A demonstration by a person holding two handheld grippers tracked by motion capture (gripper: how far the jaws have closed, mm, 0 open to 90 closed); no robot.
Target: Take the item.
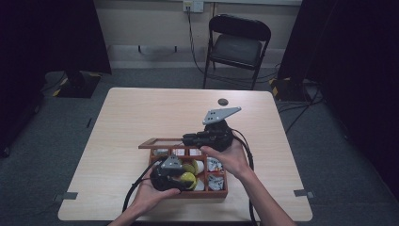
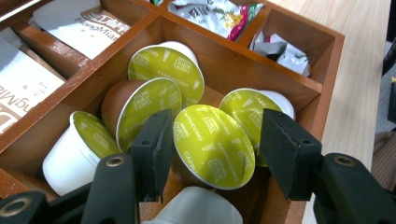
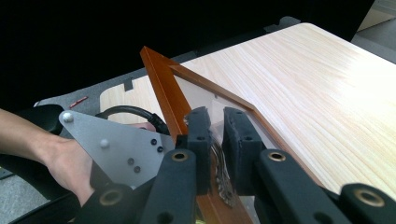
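Pinched across its green foil top by the left claw (image 2: 211, 136): one cappuccino capsule (image 2: 212, 149), tilted, lying in the big compartment of the wooden box (image 2: 280, 81), straight ahead of the jaws. Looks like a lift-out just starting.

To do it well:
- Keep the squeeze on the rim light, since the foil and thin cup probably dent easily.
- Raise straight up and clear of the neighbours that lean on it from behind the claw and to both sides.
- Watch the divider wall just beyond the right-hand jaw and avoid scraping along it.
- Hold the glazed lid (image 3: 161, 79) steady with the right claw (image 3: 217, 128), pressed together on the lid's edge, so nothing drops onto the working hand.

Counted in that compartment: five green foil tops, the held one included, plus one white cup body just beneath the claw, so six capsules. Of the five, one brown cup and at least three white.

Further out from the claw: two white sachets to the left, a patterned packet beyond, crumpled silver wrappers to the far right, number unclear. One box, one lid, one bench (image 3: 303, 84).
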